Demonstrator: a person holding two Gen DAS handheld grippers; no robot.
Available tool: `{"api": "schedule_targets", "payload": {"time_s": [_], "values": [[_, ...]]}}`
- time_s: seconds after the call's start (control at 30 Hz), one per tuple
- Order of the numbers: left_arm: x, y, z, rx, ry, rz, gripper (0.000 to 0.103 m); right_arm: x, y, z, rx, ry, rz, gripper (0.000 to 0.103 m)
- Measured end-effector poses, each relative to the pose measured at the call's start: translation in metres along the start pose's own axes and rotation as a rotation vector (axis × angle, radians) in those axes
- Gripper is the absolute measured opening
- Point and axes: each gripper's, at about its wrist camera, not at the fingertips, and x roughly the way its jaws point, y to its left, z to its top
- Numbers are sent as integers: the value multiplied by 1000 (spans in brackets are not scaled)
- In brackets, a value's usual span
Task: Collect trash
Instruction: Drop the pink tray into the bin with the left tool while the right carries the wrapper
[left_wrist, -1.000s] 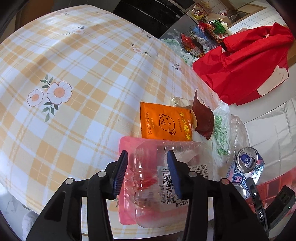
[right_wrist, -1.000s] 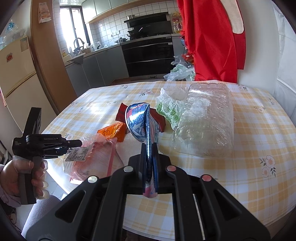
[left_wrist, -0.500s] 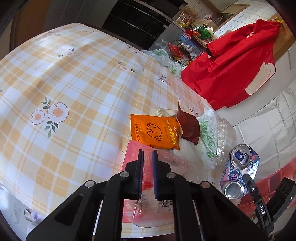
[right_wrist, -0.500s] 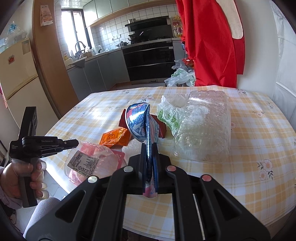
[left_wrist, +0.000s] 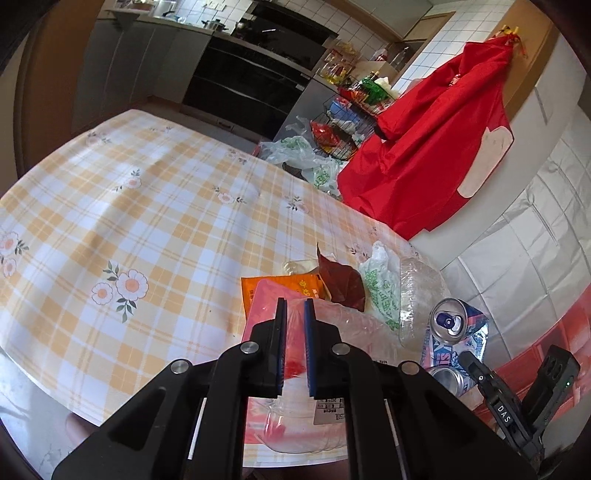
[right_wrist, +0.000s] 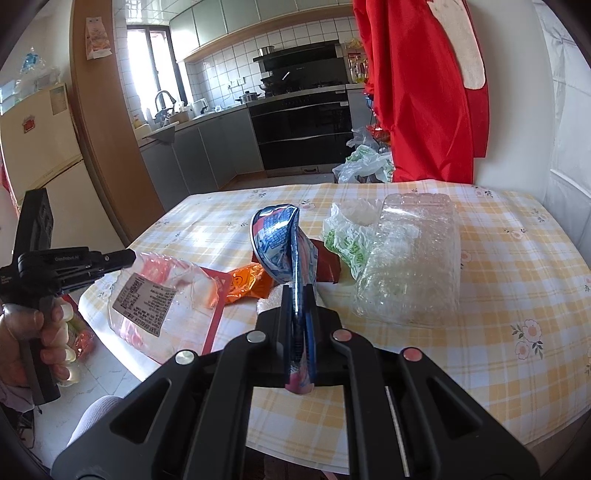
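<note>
My left gripper (left_wrist: 294, 306) is shut on a crumpled clear plastic package (left_wrist: 343, 326) with a white label and pink-red parts. In the right wrist view this package (right_wrist: 155, 299) hangs from the left gripper (right_wrist: 129, 256) over the table's near corner. My right gripper (right_wrist: 297, 291) is shut on a crushed blue, red and white drink can (right_wrist: 277, 236), held above the table. On the checked tablecloth (left_wrist: 147, 221) lie an orange sachet (right_wrist: 247, 282), a dark red wrapper (left_wrist: 343, 284), a white-green plastic bag (right_wrist: 347, 240) and a clear plastic tray (right_wrist: 410, 262).
A red garment (right_wrist: 417, 92) hangs at the table's far right corner. Beyond it are a wire rack of groceries (left_wrist: 347, 122) and a plastic bag (right_wrist: 365, 162) on the floor. A person's hand (right_wrist: 22, 332) grips the left tool. A red crate (left_wrist: 535, 350) sits low at right.
My left gripper closed on the clear plastic package and rose with it off the table. The right gripper keeps the crushed can and has barely moved.
</note>
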Motion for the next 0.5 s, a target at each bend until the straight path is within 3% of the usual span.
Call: {"api": "schedule_targets", "payload": {"time_s": [0.23,0.5], "values": [[-36,-24,-5,45,-27,-19,9,-33,4,4,6,-43,-3,10],[-72,-56,-41,135,-22,-42,9,-82,11,-3,14,-95,-3,10]]}}
